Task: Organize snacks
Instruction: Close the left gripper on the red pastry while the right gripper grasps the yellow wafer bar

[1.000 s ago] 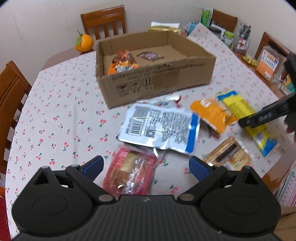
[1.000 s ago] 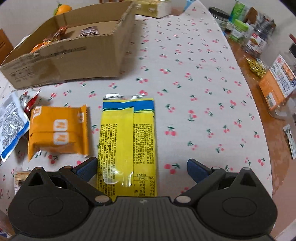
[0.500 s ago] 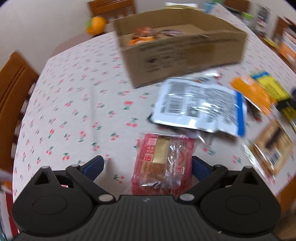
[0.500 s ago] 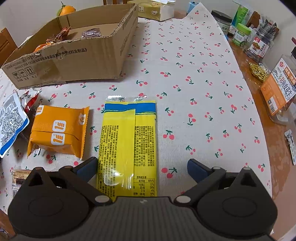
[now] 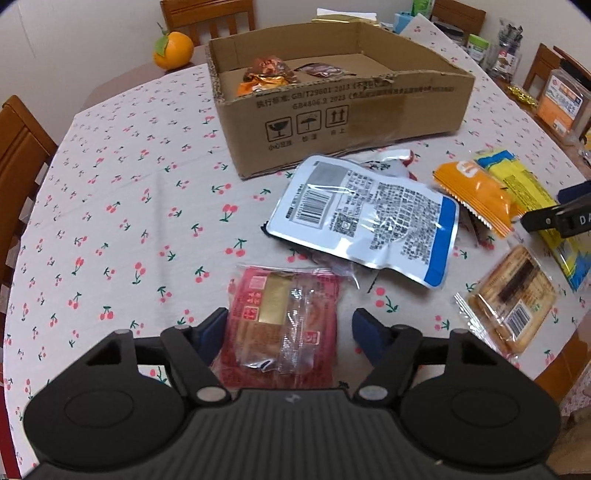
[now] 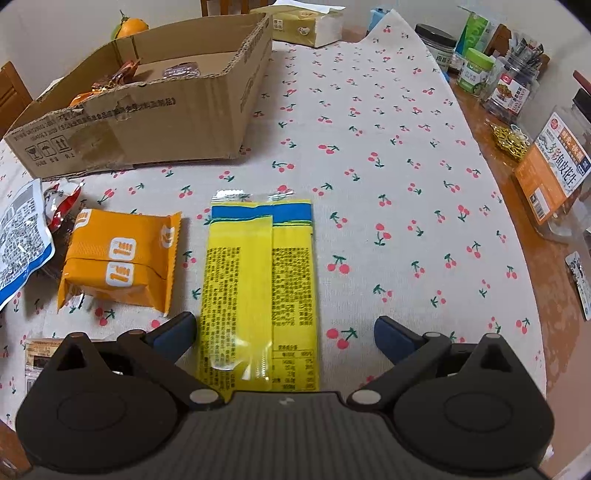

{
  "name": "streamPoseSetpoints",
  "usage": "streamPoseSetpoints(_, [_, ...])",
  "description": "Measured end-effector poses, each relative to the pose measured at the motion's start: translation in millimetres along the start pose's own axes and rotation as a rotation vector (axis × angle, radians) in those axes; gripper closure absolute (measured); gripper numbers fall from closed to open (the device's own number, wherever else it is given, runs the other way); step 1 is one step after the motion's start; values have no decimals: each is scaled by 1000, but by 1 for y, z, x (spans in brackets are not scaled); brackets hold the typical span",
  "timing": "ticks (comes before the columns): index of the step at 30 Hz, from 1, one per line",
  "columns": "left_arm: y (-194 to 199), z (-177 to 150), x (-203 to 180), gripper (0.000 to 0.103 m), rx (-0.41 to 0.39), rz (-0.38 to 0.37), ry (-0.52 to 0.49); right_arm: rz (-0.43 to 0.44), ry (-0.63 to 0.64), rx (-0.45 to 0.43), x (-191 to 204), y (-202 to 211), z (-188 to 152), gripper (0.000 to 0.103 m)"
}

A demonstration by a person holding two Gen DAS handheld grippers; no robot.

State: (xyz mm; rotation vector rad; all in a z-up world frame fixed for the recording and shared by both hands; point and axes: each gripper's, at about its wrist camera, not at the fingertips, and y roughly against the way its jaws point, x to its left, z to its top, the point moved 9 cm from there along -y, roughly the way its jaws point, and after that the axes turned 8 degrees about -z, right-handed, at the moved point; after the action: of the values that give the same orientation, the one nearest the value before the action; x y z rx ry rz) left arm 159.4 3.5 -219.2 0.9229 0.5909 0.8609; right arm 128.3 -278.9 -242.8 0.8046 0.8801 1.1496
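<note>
- Your left tongs (image 5: 286, 326) are closing around the red snack packet (image 5: 282, 326) flat on the counter (image 5: 110, 221), its long axis along the fingers.
- Your right tongs (image 6: 284, 332) stand open over the yellow packet (image 6: 258, 288), lengthwise towards the box (image 6: 147, 122).

Cherry-print tablecloth (image 5: 110, 206), brown cardboard box (image 5: 369, 107), red packet (image 5: 280, 325), yellow-blue packet (image 6: 258, 280), orange packet (image 6: 118, 258)

Bystanders around the cherry-print tablecloth (image 6: 388, 122)

A round orange fruit with a green leaf (image 5: 173, 50) sits beside brown wooden chairs (image 5: 22, 147); a pale yellow tissue box (image 6: 306, 26), clear lidded jars (image 6: 513, 92) and a gold trinket (image 6: 508, 140) line the far edge.
</note>
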Motion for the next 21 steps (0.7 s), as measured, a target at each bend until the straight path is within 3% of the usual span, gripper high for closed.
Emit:
streamPoseSetpoints(8, [2,-1,2,36,6,-17,11,20,30,-30,6,3,1,2])
streamPoseSetpoints(16, [2,0,2,44,3,-28,21,36,55,-68,11,10,7,33])
streamPoseSetpoints(21, [4,1,1,48,1,-31,21,37,40,-67,10,11,10,41])
